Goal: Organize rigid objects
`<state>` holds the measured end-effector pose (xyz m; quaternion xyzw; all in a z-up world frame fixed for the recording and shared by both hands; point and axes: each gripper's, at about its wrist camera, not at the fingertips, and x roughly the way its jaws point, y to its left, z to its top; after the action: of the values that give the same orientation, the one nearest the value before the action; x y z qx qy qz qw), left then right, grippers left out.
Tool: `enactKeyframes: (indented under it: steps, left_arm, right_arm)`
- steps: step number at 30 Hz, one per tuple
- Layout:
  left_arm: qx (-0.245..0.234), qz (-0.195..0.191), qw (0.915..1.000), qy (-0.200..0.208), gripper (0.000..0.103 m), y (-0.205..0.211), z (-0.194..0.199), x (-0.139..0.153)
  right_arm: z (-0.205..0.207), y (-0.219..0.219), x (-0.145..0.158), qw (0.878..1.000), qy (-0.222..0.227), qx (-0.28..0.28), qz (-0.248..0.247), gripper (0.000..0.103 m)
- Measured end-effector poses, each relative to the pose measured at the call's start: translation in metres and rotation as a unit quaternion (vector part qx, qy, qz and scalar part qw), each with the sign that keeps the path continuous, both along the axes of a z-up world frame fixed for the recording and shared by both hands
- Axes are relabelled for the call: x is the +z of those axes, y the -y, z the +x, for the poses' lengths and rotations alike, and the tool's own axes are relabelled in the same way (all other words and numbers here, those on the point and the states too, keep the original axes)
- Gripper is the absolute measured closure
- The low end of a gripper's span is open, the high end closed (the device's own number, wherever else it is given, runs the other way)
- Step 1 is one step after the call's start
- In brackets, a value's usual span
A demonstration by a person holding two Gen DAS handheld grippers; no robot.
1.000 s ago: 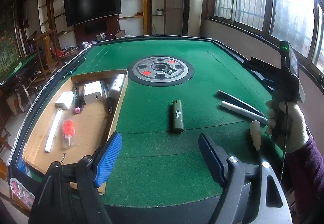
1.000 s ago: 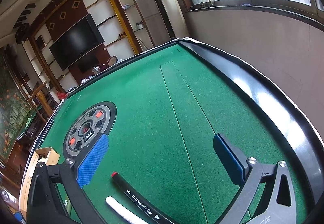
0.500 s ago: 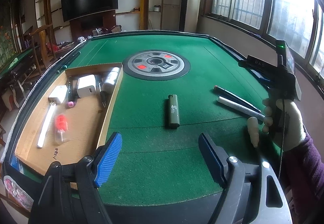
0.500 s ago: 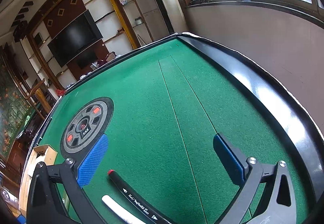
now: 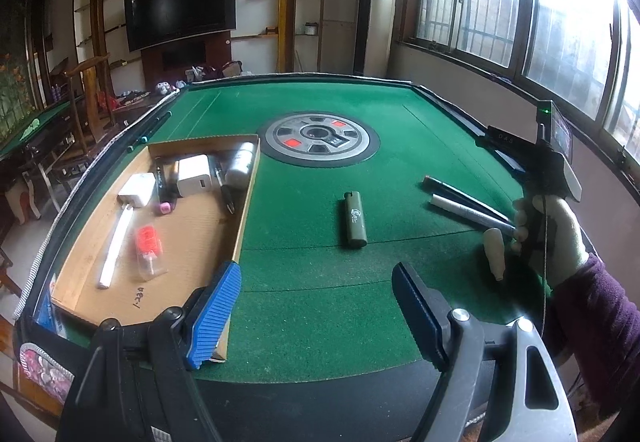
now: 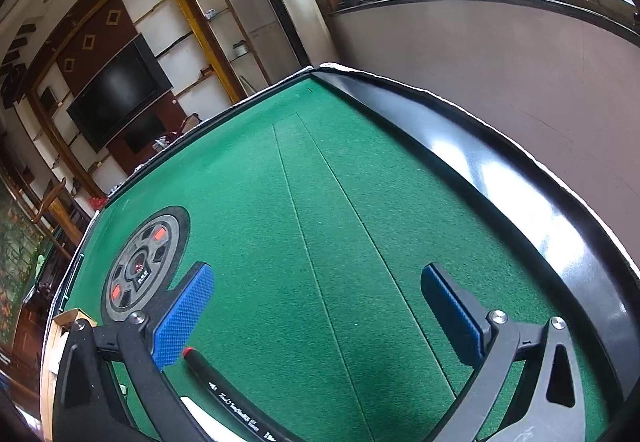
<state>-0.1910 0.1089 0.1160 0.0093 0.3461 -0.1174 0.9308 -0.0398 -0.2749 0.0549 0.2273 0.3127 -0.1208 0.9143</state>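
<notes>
L tongs (image 5: 316, 306) released, empty; lighter (image 5: 355, 219) lies ahead on tabletop (image 5: 320, 322), box (image 5: 192, 242) to their left. R tongs (image 6: 316, 314) released; black marker (image 6: 228, 394) at their left pad. I'd straddle lighter crosswise, mid-body, then clench.

Black marker (image 6: 236, 406) and white pen (image 6: 200, 416) run off the right wrist view's lower edge at 6 o'clock, the pen mostly behind the gripper frame. In the left wrist view, the near ends of both pens are hidden behind the gloved hand (image 5: 556, 238) at 3 o'clock. Lighter (image 5: 355, 219) print too small to read; cardboard tray (image 5: 192, 242) near corner covered by the blue pad at 7 o'clock.
</notes>
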Motion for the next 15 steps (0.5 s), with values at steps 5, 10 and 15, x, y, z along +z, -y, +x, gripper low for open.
enactKeyframes:
  steps: [5, 10, 15]
  left_arm:
    - [-0.008, -0.007, 0.9999, -0.013, 0.022, 0.004, 0.005, -0.004]
    - [-0.032, -0.023, 0.9984, -0.039, 0.022, 0.021, 0.032, -0.003]
    - [-0.032, -0.028, 0.9966, -0.071, 0.022, 0.04, 0.069, -0.011]
  right_arm:
    - [0.002, 0.001, -0.002, 1.0, -0.003, 0.005, 0.009, 0.0]
    - [-0.003, -0.002, 0.006, 0.999, 0.022, 0.019, 0.026, 0.0]
    - [-0.011, -0.002, 0.012, 0.999, 0.036, 0.019, 0.024, 0.0]
